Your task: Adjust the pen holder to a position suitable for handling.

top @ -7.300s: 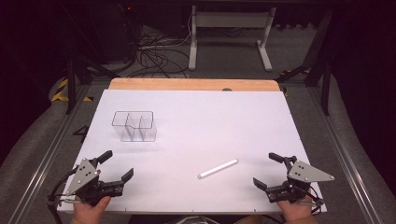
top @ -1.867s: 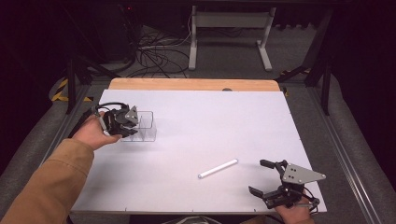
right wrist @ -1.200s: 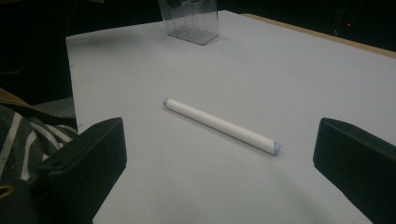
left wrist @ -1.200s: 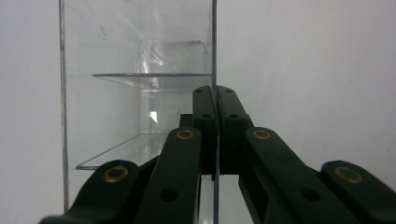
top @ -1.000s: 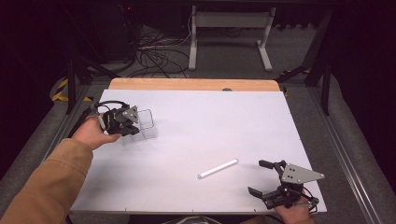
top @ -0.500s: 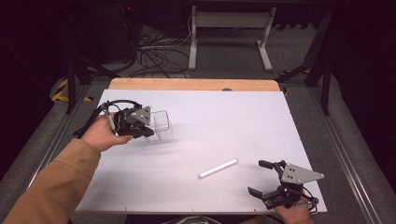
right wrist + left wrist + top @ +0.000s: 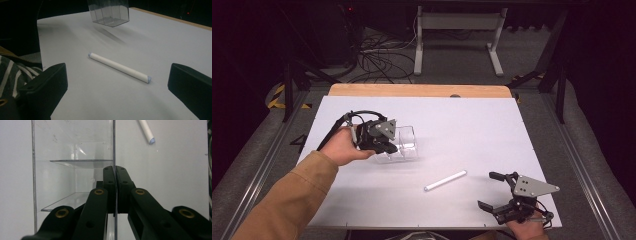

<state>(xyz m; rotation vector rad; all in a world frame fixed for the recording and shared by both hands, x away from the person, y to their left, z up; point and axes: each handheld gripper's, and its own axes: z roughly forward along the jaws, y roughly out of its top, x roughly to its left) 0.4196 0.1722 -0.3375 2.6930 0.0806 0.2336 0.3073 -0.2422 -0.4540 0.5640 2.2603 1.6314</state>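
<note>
Your left gripper (image 7: 382, 141) has its jaws pressed tight together on one thin side wall of the clear box (image 7: 404, 145). In the left gripper view the two black jaws meet with that wall squeezed between them, and you can see the clear dividers inside the box (image 7: 75, 170) just to the left of the jaws. The box hangs from your jaws, tipped, with its bottom off the bench. In the right gripper view the box (image 7: 108, 12) floats above the white top and throws a soft shadow under it. It sits over the left half of the bench (image 7: 462, 125), about halfway between the near edge and the far edge. Your left hand (image 7: 341, 147) is wrapped around the gripper, and your tan sleeve (image 7: 287, 200) runs back to the near left corner.

Your right gripper (image 7: 504, 197) has its jaws wide apart with nothing between them. It rests close to the near right corner of the bench. In the right gripper view the jaws stand far out at each side.

A white stick (image 7: 445, 181) lies flat on the bench between the box and your right gripper, apart from both. It lies slanted, a little toward the near edge. In the right gripper view the white stick (image 7: 119, 67) lies ahead of the open jaws.
</note>
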